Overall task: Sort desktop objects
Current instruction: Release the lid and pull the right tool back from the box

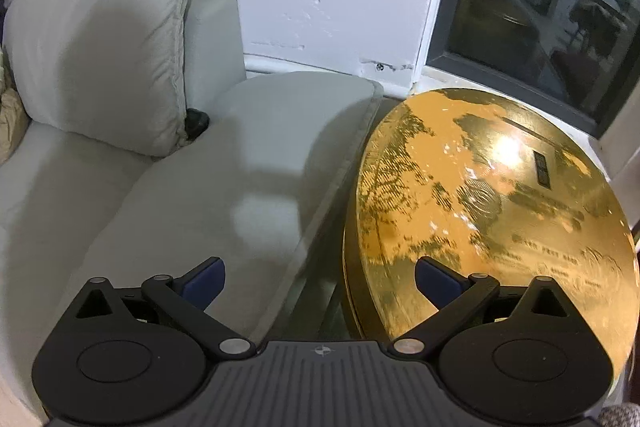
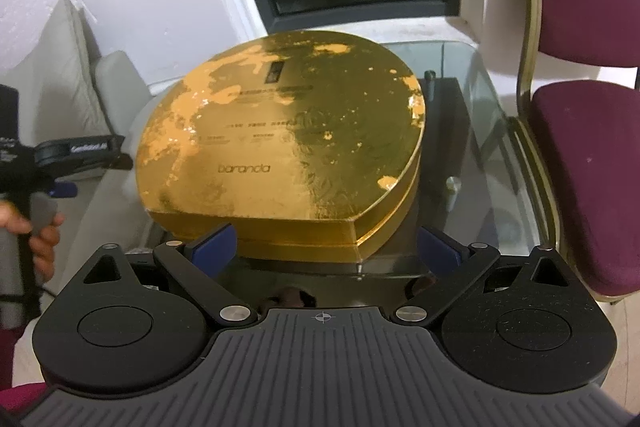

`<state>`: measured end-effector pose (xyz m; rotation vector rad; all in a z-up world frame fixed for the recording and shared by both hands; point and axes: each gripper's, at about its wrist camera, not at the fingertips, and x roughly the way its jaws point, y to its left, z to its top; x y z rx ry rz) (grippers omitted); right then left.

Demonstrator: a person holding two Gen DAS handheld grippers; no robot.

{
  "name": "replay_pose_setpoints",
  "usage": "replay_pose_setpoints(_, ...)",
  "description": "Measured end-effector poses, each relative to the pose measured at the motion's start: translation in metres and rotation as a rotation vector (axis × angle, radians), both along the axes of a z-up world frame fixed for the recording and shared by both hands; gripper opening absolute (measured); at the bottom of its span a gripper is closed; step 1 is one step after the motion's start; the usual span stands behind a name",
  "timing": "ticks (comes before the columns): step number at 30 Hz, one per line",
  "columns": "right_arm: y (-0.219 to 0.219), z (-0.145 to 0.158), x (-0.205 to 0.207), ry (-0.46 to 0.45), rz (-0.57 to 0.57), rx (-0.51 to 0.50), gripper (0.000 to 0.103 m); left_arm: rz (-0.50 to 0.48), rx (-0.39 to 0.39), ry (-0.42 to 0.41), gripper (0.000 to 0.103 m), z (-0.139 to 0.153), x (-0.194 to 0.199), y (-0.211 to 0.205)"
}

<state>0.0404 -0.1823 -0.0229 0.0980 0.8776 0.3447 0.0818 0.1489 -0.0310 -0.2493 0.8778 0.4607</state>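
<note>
The small print on the gold box (image 2: 280,131) is too blurred to read; only one larger word on its lid is showing clearly. The box, the only one in view, is lying on the glass bench (image 2: 480,131) between the sofa (image 1: 160,187) and one purple chair (image 2: 580,147). The right gripper (image 2: 324,247) is tilting down at the box's near edge, jaws standing wide apart and empty. The left gripper (image 1: 320,283) is hanging over the gap between sofa and box, jaws likewise spread, gripping nothing.

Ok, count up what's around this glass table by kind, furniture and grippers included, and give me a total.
Gold box: 1
Glass table: 1
Sofa: 1
Cushion: 1
Purple chair: 1
Grippers, left gripper and right gripper: 2
Total: 7
</note>
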Motion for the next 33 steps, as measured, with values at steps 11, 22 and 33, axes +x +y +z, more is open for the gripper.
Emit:
replay_pose_setpoints(11, 0.003, -0.002, 0.002, 0.02, -0.008, -0.014, 0.099, 0.037, -0.058, 0.039, 0.1, -0.023, 0.021, 0.018)
replay_pose_setpoints(22, 0.001, -0.001, 0.003, 0.017, -0.014, 0.002, 0.1, 0.065, 0.027, 0.066, 0.095, -0.017, 0.029, 0.02)
replay_pose_setpoints(33, -0.006, -0.004, 0.021, -0.019, -0.032, 0.044, 0.06, -0.068, 0.17, -0.059, 0.093, 0.003, 0.023, -0.019)
